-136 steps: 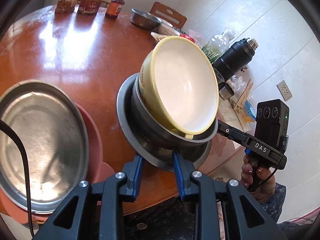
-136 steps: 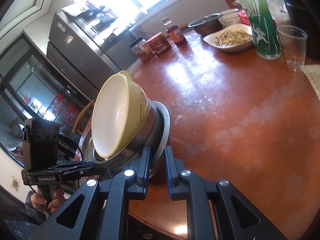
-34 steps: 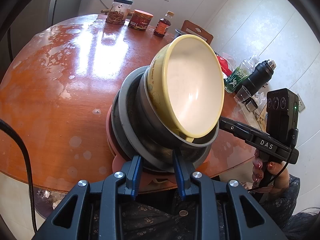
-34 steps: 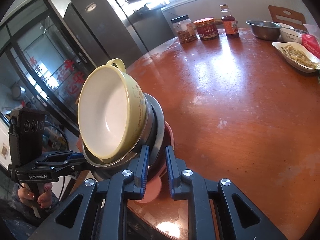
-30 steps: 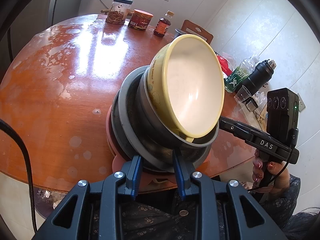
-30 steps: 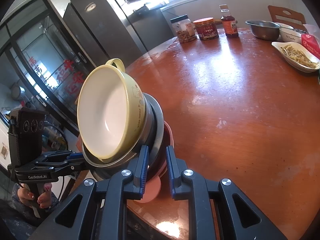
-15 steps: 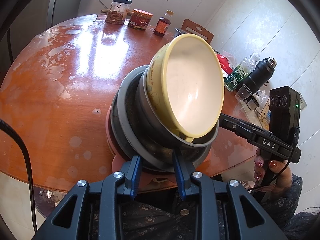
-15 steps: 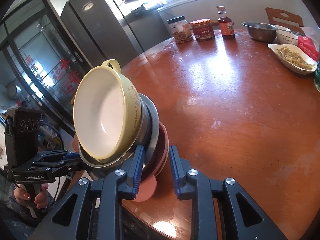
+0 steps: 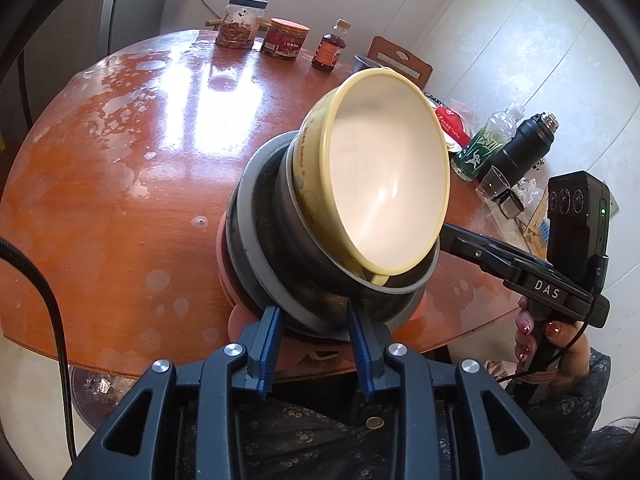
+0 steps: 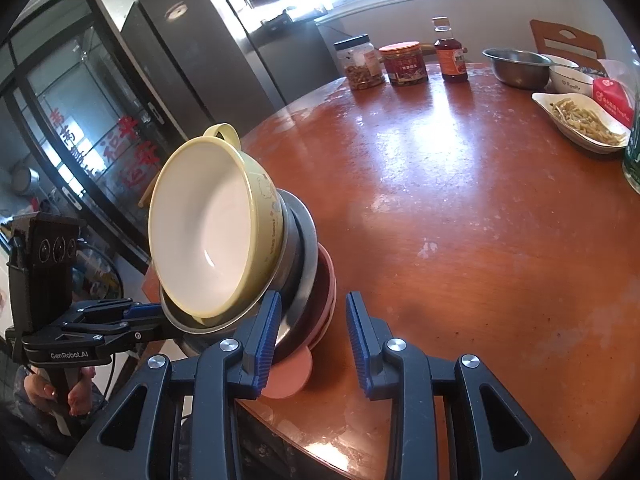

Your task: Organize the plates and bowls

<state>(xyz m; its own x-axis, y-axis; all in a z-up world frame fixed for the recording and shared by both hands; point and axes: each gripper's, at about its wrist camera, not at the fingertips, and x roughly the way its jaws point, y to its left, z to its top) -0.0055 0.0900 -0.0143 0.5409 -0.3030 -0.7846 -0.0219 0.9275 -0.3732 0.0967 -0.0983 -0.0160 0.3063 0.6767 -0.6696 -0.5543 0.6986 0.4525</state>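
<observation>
Now that the right hand-held gripper has let go, its jaws stand apart beside the stack's rim with nothing pinched. The left hand-held gripper still seems clamped on the steel plate, though pad contact is hidden. Yellow bowl sits tilted in the steel bowl, all on the pink plate at the counter edge, so stacking looks nearly done. Readable: "DAS", "GenRobot.AI", "bear" on the yellow bowl, "Family" on the white bowl.

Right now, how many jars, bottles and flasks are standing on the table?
Jars: 2, the nut jar and the red jar
Bottles: 2, the sauce bottle and the green-labelled bottle
Flasks: 1, the black flask
Total: 5
</observation>
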